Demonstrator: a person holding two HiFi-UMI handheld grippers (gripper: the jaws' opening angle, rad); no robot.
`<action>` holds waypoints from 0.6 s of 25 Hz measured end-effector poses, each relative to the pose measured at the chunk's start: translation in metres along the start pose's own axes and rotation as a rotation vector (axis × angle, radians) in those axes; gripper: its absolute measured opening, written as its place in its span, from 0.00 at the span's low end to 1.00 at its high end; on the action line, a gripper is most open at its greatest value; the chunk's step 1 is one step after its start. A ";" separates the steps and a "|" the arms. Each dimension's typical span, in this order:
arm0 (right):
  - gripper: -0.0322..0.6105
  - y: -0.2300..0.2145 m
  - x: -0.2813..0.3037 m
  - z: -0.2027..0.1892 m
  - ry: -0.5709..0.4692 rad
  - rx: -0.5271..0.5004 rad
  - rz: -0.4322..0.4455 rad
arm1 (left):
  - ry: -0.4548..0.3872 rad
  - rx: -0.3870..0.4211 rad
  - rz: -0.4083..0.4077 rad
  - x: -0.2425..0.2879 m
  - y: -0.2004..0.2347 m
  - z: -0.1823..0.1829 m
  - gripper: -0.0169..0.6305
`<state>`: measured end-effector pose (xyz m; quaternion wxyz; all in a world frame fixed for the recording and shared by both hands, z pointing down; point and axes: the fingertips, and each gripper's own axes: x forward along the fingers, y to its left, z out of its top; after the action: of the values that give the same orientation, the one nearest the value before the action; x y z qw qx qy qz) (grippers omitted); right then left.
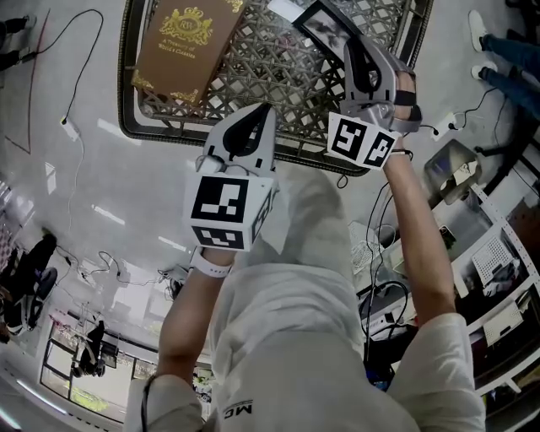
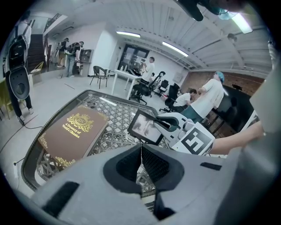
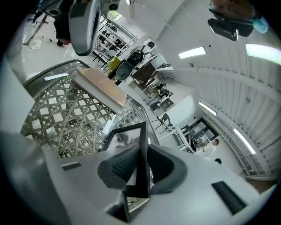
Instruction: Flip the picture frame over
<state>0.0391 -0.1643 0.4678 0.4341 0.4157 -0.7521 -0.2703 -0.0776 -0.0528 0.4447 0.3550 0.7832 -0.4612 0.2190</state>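
A black picture frame (image 1: 325,25) with a greyish photo is lifted and tilted over the far right of the lattice table (image 1: 126,101). My right gripper (image 1: 359,52) is shut on the frame's edge. In the right gripper view the frame (image 3: 127,136) stands edge-on between the jaws of that gripper (image 3: 141,165). My left gripper (image 1: 256,128) hovers over the table's near rim, shut with nothing in it. In the left gripper view its pads (image 2: 141,156) meet, and the frame (image 2: 146,127) shows ahead in the right gripper (image 2: 175,125).
A brown hardcover book (image 1: 186,46) with gold print lies on the table's left side, also seen as the book (image 2: 72,132) in the left gripper view. Cables run across the white floor (image 1: 76,143). Shelving and boxes (image 1: 489,253) stand at the right. People work at desks far behind.
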 end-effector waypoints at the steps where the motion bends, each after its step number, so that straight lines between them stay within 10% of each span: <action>1: 0.18 0.003 -0.002 0.001 -0.001 -0.003 0.006 | 0.001 0.000 -0.001 0.000 -0.001 -0.001 0.07; 15: 0.18 0.033 -0.035 0.025 -0.051 -0.163 0.002 | -0.014 0.003 0.000 -0.014 -0.008 -0.007 0.07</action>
<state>0.0146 -0.1161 0.4661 0.4476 0.3714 -0.7387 -0.3405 -0.0771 -0.0370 0.4374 0.3507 0.7853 -0.4632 0.2141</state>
